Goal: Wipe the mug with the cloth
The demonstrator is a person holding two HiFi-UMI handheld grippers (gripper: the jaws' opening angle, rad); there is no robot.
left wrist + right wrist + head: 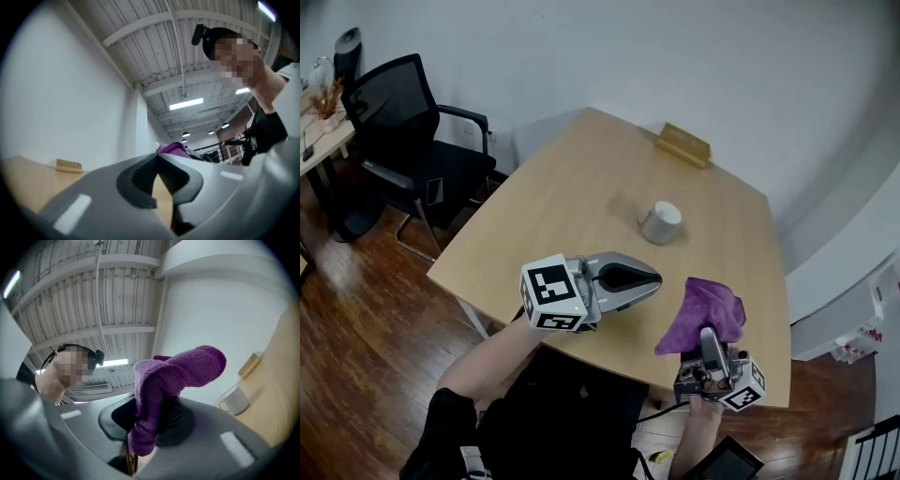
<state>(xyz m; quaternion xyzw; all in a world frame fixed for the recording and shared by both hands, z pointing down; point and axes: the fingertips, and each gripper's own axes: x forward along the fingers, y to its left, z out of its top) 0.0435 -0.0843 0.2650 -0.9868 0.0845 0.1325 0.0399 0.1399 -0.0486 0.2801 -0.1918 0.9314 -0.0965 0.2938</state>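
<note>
A white mug (661, 222) stands upright on the pale wooden table (572, 187), untouched, with bare tabletop all round it. Everything else is easiest placed from that mug. On its near side, towards the person and well apart from it, the left gripper (652, 278) is held above the table edge, its marker cube (555, 292) facing up. Its jaws are pressed together with nothing between them, and its own view shows the same: the left gripper (157, 157) has its two dark pads meeting at the tips. Also on the mug's near side, a little to the right of the left gripper, the right gripper (710, 339) points upward with its jaws clamped on a purple cloth (703, 312). The cloth bunches up above the jaws and leans towards the mug without reaching it. From the right gripper (152, 420) itself, the cloth (173, 380) is pinched between the pads, one end flopping over the top and the other hanging below, with the mug (234, 401) small in the distance beyond. Beyond the mug, near the table's far edge, lies a small wooden block (682, 143). Far to the mug's left, off the table, a black office chair (403, 122) stands on the dark wooden floor (356, 309).
</note>
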